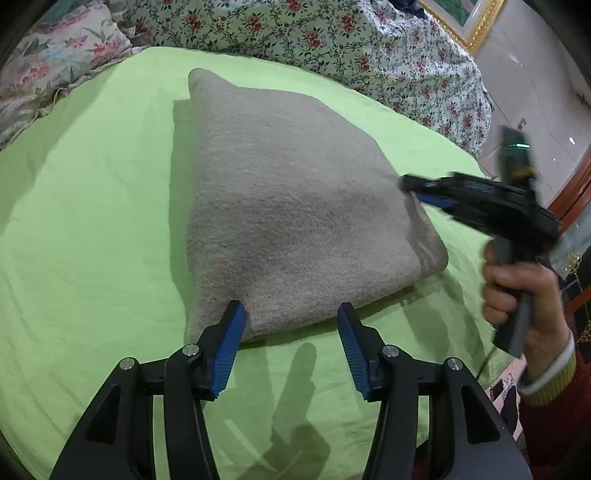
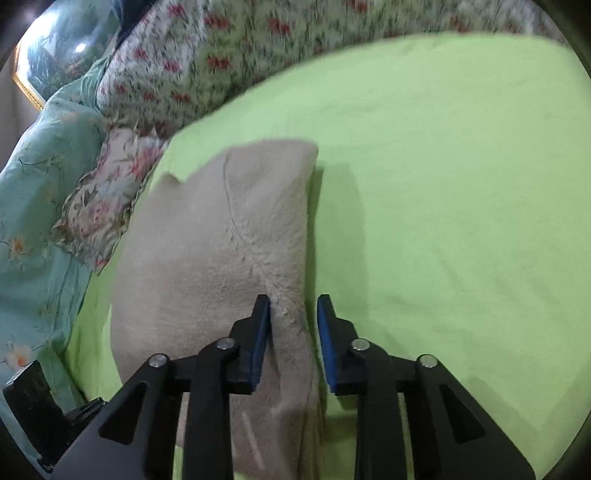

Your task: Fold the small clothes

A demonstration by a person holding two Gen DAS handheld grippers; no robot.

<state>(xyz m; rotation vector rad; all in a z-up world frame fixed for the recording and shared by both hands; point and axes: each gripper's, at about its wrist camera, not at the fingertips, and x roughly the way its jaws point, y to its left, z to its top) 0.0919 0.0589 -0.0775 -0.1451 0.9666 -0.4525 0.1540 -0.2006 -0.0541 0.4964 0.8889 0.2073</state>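
Note:
A folded beige knit garment (image 1: 288, 192) lies on the green bed sheet (image 1: 92, 221). My left gripper (image 1: 291, 310) stands open at the garment's near edge. Its left fingertip touches the fabric and nothing is pinched. A hand (image 1: 517, 291) holds my right gripper (image 1: 410, 188) at the garment's right edge, blurred in this view. In the right wrist view the garment (image 2: 207, 258) has its folded edge between the fingers of the right gripper (image 2: 293, 301). The left pad touches the fabric, and a thin strip of sheet (image 2: 443, 184) shows beside the right pad.
A floral quilt (image 1: 295, 29) is bunched along the far side of the bed, with a frilled floral pillow (image 1: 55, 55) at the far left. A teal flowered cover (image 2: 29, 184) and a gilt-framed picture (image 2: 55, 48) lie beyond. The bed edge and the floor (image 1: 535, 92) are to the right.

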